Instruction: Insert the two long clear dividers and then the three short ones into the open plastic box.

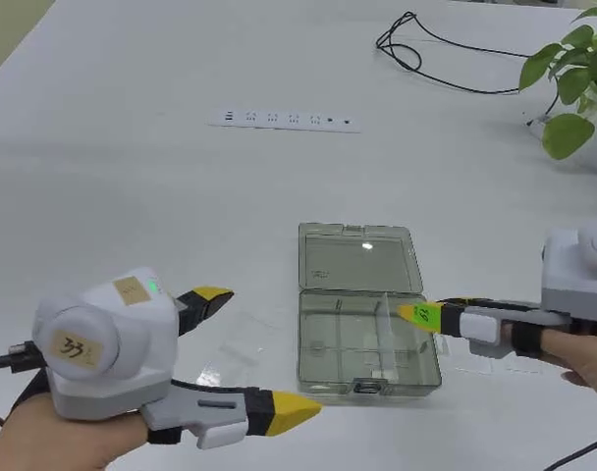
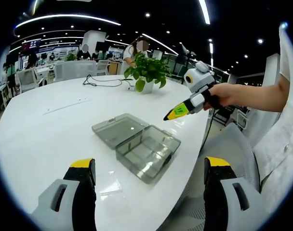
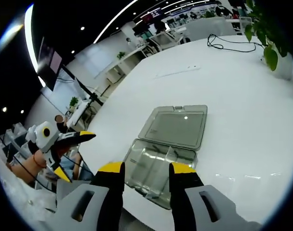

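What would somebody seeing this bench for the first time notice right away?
Probably the clear box, lying opened flat near the middle of the white table. Next come the yellow-tipped tools: the left gripper at the bottom left with its jaws spread wide, and the right gripper pointing in from the right with its tip over the box's right side. A green plant stands at the far right corner.

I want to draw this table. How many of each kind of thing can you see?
Grippers: 2, the left gripper and the right gripper
Box: 1
Plant: 1
Cable: 1
Power strip: 1
Total: 6
The clear dividers are too faint to count.
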